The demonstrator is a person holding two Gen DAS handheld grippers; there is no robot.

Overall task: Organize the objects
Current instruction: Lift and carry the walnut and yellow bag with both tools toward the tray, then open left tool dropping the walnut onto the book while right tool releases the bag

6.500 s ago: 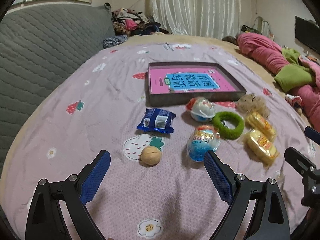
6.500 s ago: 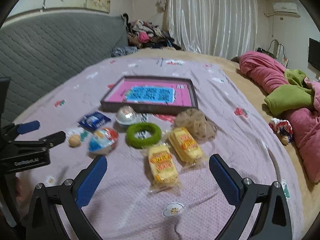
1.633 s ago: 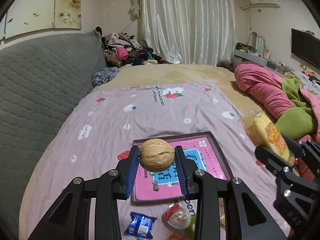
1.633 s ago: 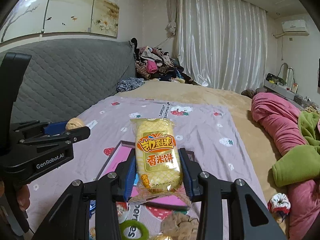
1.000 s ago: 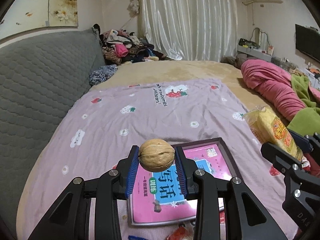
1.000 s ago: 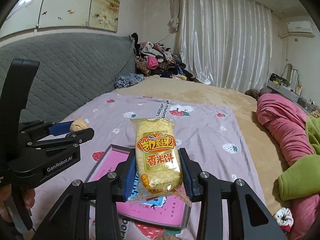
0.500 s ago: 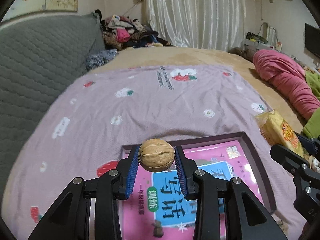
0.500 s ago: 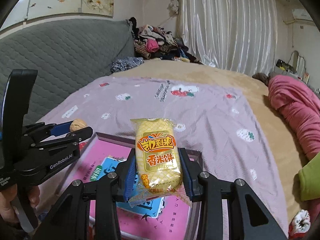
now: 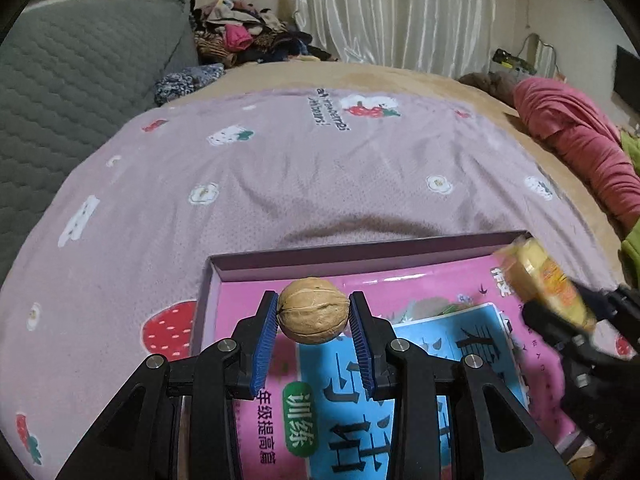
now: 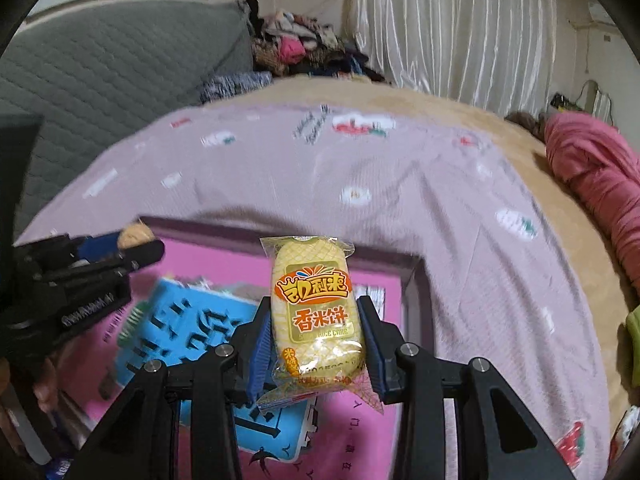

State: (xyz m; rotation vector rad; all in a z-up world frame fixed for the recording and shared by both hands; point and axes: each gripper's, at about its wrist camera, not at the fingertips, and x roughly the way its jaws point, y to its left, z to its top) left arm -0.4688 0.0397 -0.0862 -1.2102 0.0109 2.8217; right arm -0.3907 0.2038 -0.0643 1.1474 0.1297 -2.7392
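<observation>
My left gripper [image 9: 313, 320] is shut on a tan walnut [image 9: 313, 311] and holds it above the left part of a shallow dark-rimmed box [image 9: 360, 251] with a pink and blue book cover inside. My right gripper [image 10: 316, 336] is shut on a yellow rice-cake packet [image 10: 314, 320] and holds it above the same box [image 10: 416, 280], towards its right side. The packet [image 9: 544, 284] and right gripper also show at the right edge of the left wrist view. The left gripper with the walnut [image 10: 136, 235] shows at the left of the right wrist view.
The box lies on a lilac bedsheet [image 9: 320, 168] with strawberry and flower prints. A grey quilted headboard [image 9: 80, 72] stands to the left. A pink duvet [image 9: 580, 148] lies at the right. A clothes pile [image 9: 248, 40] and curtains are at the far end.
Both grippers have moved forward and down towards the box, each still holding its object. The box now fills the lower part of both views.
</observation>
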